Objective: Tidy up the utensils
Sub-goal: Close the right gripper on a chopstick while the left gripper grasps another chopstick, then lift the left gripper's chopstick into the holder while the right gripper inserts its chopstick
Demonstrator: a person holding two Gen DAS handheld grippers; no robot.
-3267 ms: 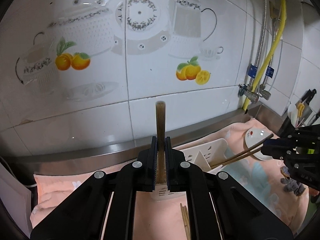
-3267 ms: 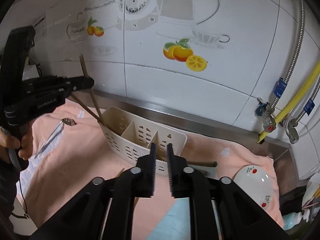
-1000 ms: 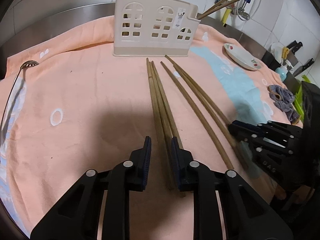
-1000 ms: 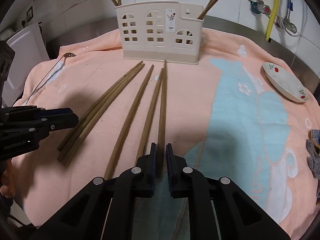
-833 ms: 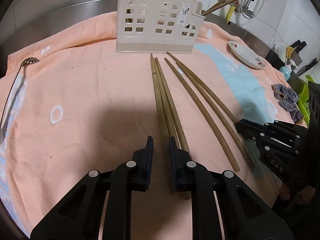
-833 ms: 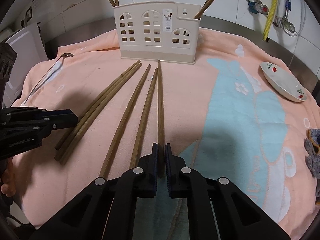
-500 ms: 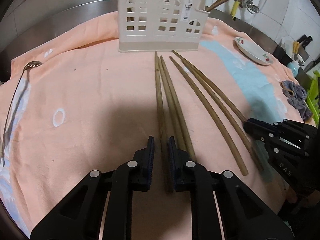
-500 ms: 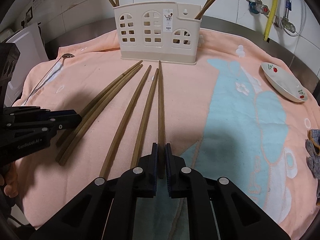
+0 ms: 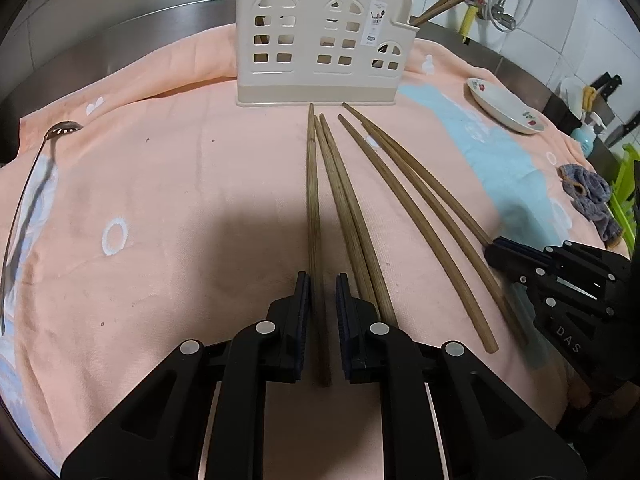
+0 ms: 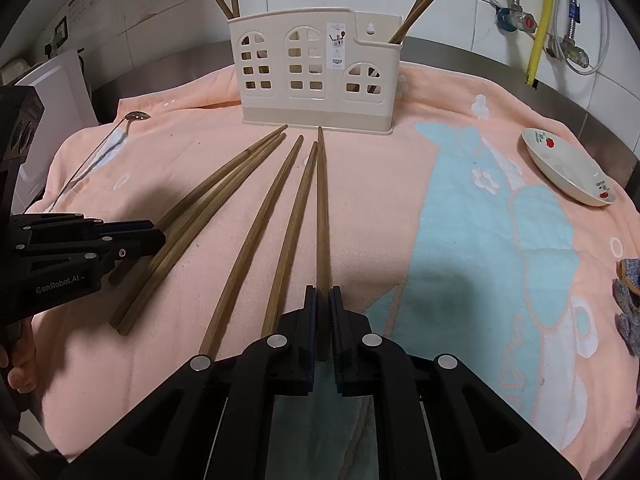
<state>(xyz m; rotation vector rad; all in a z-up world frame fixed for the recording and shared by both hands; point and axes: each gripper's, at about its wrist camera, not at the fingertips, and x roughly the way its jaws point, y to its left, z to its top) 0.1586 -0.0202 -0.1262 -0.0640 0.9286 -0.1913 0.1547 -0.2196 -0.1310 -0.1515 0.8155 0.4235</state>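
Both grippers are at the pick-up step. The left gripper (image 9: 322, 300) has its jaws slightly apart around the leftmost chopstick (image 9: 312, 208), not yet pinching. The right gripper (image 10: 323, 312) has its jaws closed on the rightmost chopstick (image 10: 321, 208). Next, each lifts toward the holder (image 10: 312, 68) at 12 o'clock. Readable writing: "GenRobot.AI", "DAS".

1. I see a steel counter (image 10: 480, 54) draped with a peach towel (image 10: 400, 184).
2. On it: cream utensil caddy (image 10: 312, 76), five loose chopsticks (image 10: 248, 240), spoon (image 10: 100, 148), small dish (image 10: 568, 168), grey cloth (image 9: 588, 196).
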